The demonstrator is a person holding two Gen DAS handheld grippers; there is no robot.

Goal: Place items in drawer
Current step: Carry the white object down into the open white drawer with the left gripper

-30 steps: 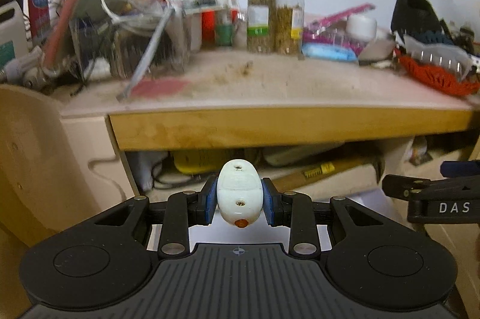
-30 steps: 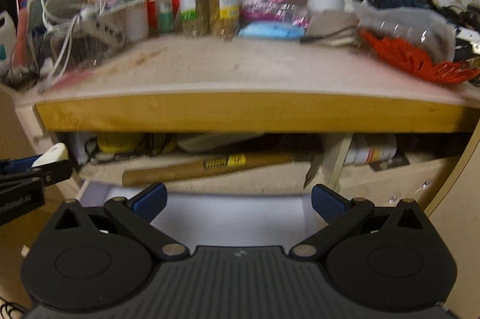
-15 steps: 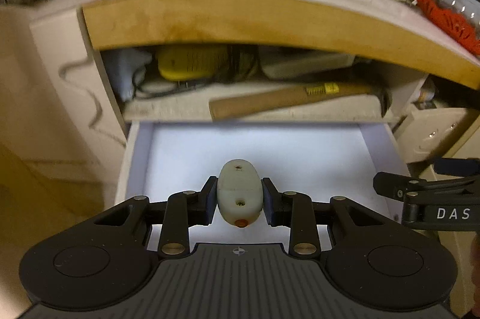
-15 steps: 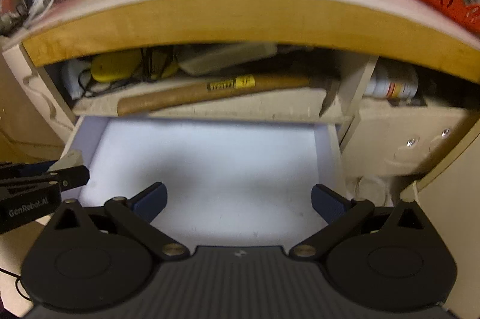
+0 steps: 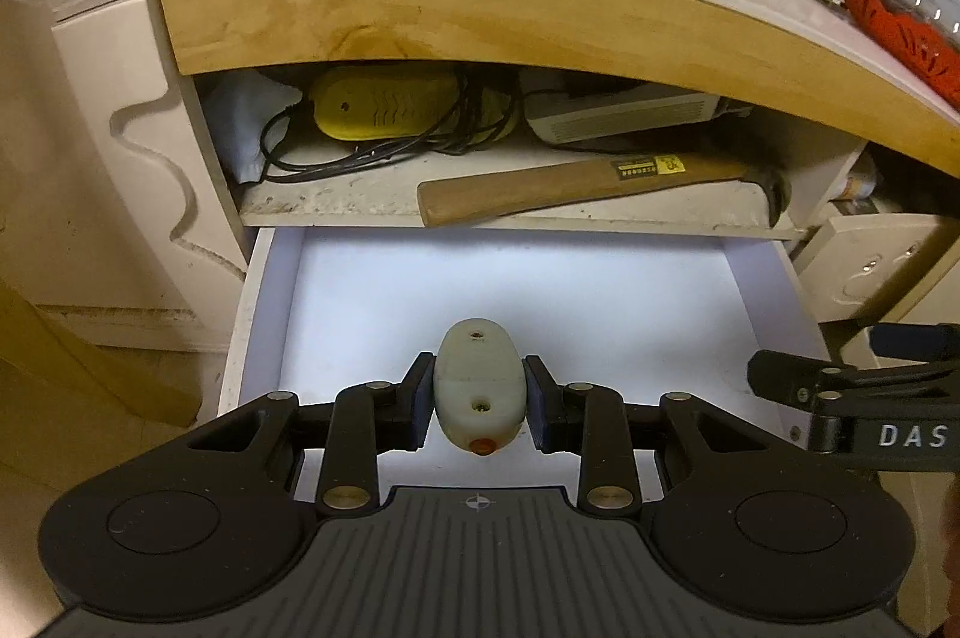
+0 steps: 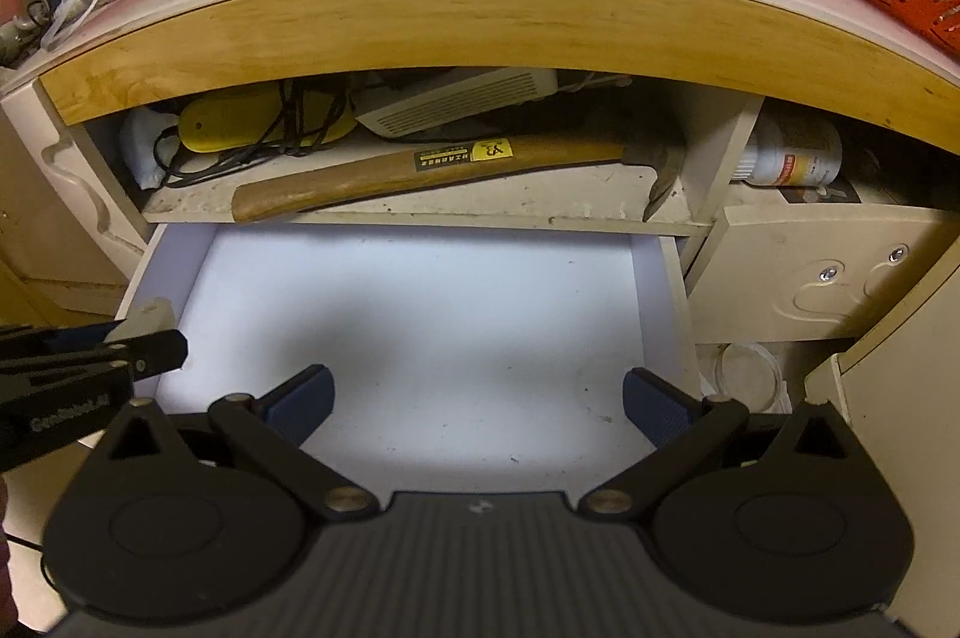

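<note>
One oval case (image 5: 478, 389), lengthwise forward

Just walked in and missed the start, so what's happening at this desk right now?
A person holds a pair of tongs in each hand over an open white drawer under the desk. The left tongs are shut on a small pale oval plastic piece, held above the drawer floor and not yet set down. The right tongs are open and carry nothing. A hammer lies on the shelf just above the drawer.
</note>
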